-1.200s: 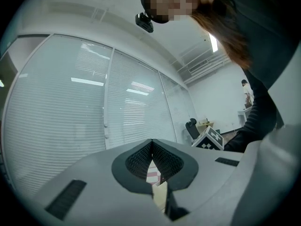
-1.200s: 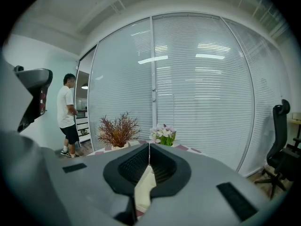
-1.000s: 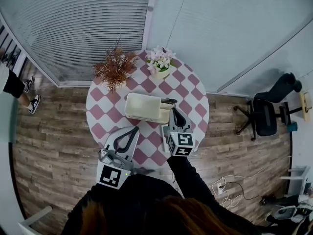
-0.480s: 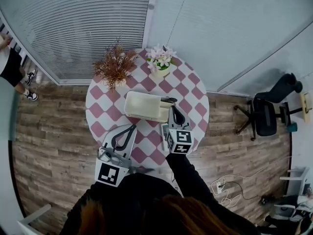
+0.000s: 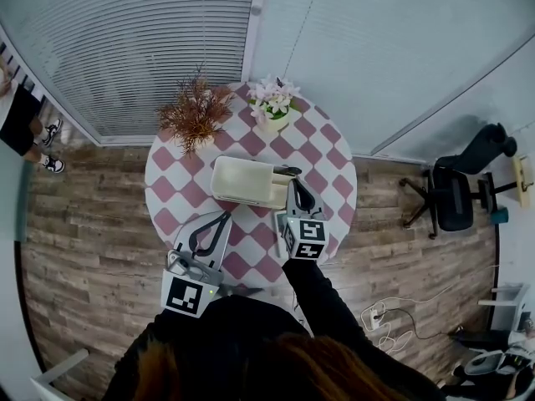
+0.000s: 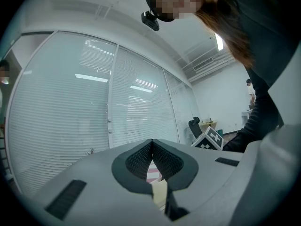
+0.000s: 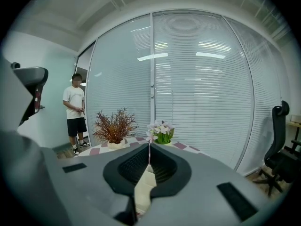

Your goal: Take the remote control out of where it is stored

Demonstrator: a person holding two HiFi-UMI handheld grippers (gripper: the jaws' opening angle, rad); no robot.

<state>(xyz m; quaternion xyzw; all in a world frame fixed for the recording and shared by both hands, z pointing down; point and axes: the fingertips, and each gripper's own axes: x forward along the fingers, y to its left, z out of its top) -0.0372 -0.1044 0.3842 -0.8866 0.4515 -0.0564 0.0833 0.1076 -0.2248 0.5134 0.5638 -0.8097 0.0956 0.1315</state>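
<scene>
- My right tongs (image 7: 149, 147) are pressed together with nothing between them. In the head view their tips sit just beside the right end of the cream box (image 5: 247, 180).
- My left tongs (image 6: 151, 142) are also closed and empty, over the near left part of the counter (image 5: 171, 199), apart from the box.
- The remote control (image 5: 287, 171) shows as a dark slim thing at the box's far right corner, just ahead of the right tongs. I cannot tell if they touch.
- Past the box, a dried plant (image 5: 194, 115) and a pot of flowers (image 5: 274, 107) stand at the counter's far edge.
- An office chair (image 5: 456, 195) stands to the right, and a person (image 7: 74, 109) stands to the left.
</scene>
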